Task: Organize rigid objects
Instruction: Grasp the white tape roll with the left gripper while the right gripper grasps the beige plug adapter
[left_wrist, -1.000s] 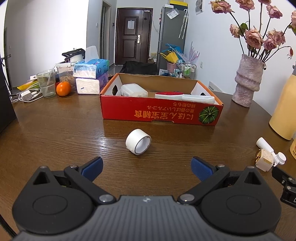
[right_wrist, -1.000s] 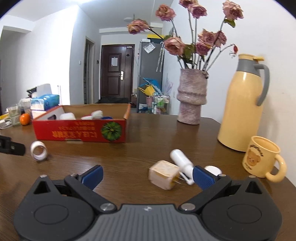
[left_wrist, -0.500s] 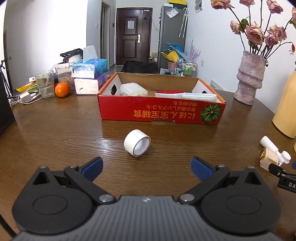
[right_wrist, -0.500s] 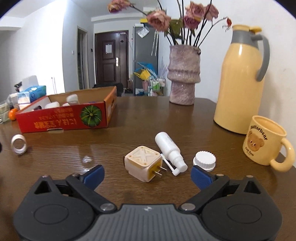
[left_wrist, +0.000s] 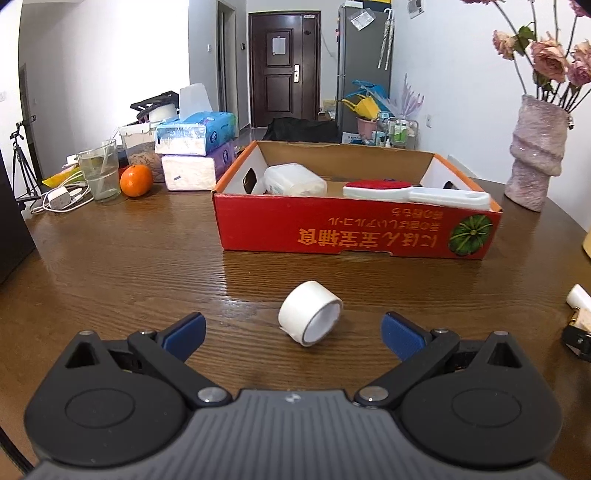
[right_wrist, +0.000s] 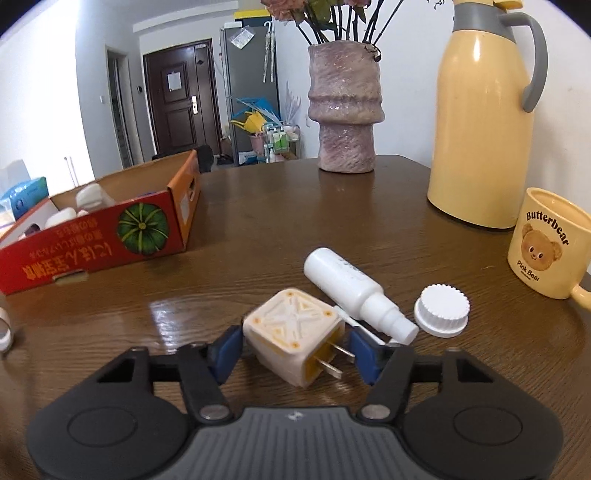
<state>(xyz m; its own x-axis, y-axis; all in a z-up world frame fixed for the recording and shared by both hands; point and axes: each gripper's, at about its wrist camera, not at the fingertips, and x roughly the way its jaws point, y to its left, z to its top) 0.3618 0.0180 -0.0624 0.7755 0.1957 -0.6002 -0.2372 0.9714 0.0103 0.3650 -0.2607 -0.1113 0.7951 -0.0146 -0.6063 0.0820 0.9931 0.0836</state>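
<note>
Plug cube (right_wrist: 295, 338) between closing right tongs (right_wrist: 297, 350)

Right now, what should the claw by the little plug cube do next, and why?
Probably finish closing. The right gripper has its jaws closing around the plug cube, which sits between the blue pads but doesn't look squeezed yet on the prong side. Once it is held firmly, it could be lifted toward the red box, where other things already lie.

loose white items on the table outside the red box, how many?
4: tape roll ahead of the left gripper; plug adapter between the closing right gripper jaws; spray bottle and cap beside it.
</note>
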